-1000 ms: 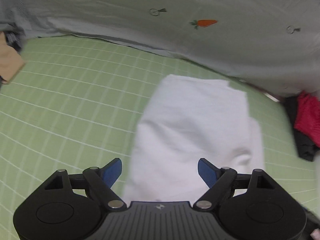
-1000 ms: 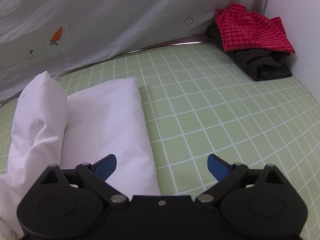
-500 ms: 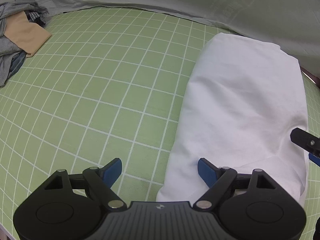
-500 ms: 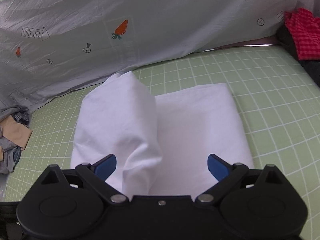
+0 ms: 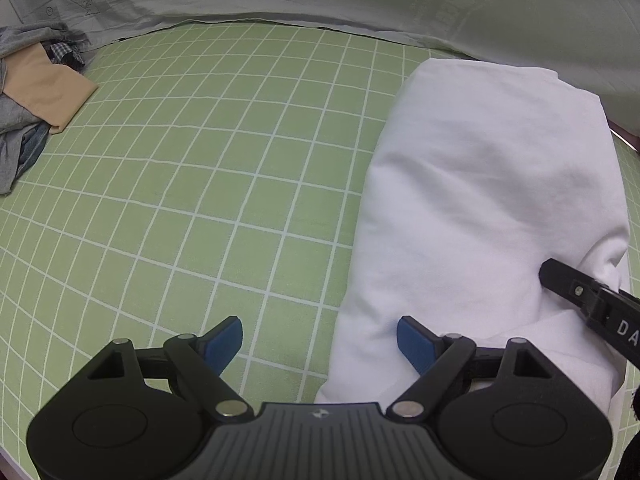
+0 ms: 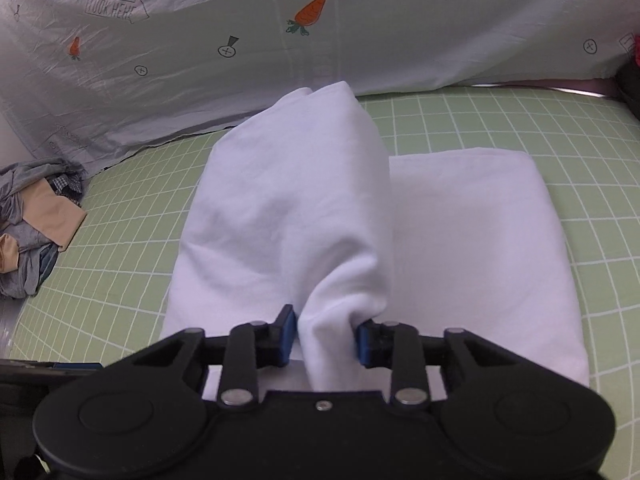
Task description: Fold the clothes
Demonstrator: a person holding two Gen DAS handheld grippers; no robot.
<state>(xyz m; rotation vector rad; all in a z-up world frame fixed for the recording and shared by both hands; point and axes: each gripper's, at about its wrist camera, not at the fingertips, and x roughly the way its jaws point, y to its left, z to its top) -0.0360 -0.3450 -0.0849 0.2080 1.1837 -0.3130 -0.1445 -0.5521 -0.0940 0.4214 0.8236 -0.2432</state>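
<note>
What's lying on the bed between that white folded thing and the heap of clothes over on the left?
Nothing but bare green checked sheet separates the white garment from the clothes heap, shown best in the left wrist view.

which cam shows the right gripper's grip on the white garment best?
Right wrist view: the right gripper is shut on a raised fold of the white garment, cloth bunched between both blue pads. The left wrist view shows only one black finger of it at the frame's right edge, against the garment; the pinch is hidden.
</note>
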